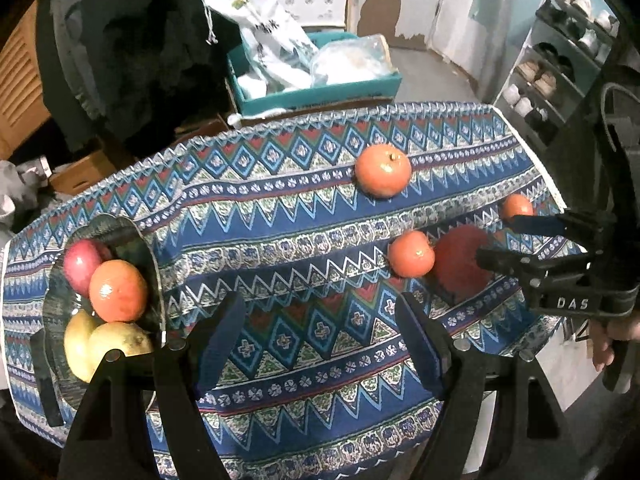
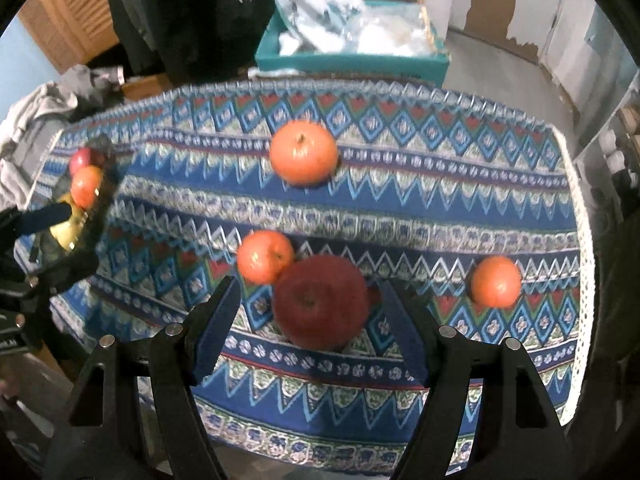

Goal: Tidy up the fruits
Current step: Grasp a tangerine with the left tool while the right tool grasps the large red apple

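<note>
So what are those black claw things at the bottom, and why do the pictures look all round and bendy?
Those claws are grabbers that a person holds, one in each hand. A small camera on each grabber looks along its two fingers, and its wide lens bends the picture.

One picture is from the left gripper. Its jaws are open and hold nothing. Beside it is a glass bowl with fruit already inside.

The other is from the right gripper. It is open too, with a big red apple between its fingers, not squeezed yet. Three orange fruits also lie loose on the patterned tablecloth, one right against the apple.
</note>
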The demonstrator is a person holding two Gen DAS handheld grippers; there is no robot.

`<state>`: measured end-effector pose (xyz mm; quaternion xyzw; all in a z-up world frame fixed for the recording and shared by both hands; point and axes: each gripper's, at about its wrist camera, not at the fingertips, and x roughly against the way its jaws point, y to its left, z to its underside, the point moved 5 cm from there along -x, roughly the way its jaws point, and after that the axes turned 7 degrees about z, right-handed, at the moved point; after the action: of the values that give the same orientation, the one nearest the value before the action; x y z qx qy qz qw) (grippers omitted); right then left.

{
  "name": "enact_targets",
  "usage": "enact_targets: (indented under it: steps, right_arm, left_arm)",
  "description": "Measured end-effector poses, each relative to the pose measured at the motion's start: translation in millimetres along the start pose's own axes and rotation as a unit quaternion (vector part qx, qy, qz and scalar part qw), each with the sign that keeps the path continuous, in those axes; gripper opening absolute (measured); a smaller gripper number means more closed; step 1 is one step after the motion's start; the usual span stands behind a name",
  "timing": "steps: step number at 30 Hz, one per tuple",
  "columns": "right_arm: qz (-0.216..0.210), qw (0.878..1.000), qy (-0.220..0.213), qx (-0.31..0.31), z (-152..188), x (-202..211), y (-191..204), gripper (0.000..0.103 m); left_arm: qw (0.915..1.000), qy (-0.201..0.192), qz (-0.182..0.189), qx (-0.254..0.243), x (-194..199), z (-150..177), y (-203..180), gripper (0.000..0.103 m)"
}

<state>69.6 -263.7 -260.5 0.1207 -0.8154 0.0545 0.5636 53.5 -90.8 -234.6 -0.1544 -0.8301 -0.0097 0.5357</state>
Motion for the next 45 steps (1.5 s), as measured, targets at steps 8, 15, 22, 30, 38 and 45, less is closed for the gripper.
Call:
enact_targets:
  steps: [8,15,22,30,38,45]
  right_arm:
    - [-0.006,0.999,0.045,0.006,13,-33,0,0.074]
    - [0.005,0.998,0.061,0.017,15,-53,2,0.075]
    - [0.001,0.998,0.063,0.016,12,-60,3,0.076]
    - [-0.005,0.998,0.056,0.019,12,-64,4,0.074]
    - [0.014,0.999,0.010,-0.031,-1,-37,-37,0.074]
    - [0.020,0.997,-0.012,-0.071,-6,-28,-65,0.074]
  left_arm:
    - [0.9998,0.018,0.003,-0.003,-25,0,-2,0.079]
    - [0.9996,0.029,0.007,0.002,-38,3,1,0.079]
    - [0.9992,0.033,0.018,0.015,-43,1,6,0.079]
    - [0.9987,0.036,0.033,0.017,-48,-2,-2,0.079]
    - [0.9976,0.043,0.051,0.014,-63,-8,-18,0.079]
    - [0.9962,0.049,0.070,0.015,-79,-17,-35,0.081]
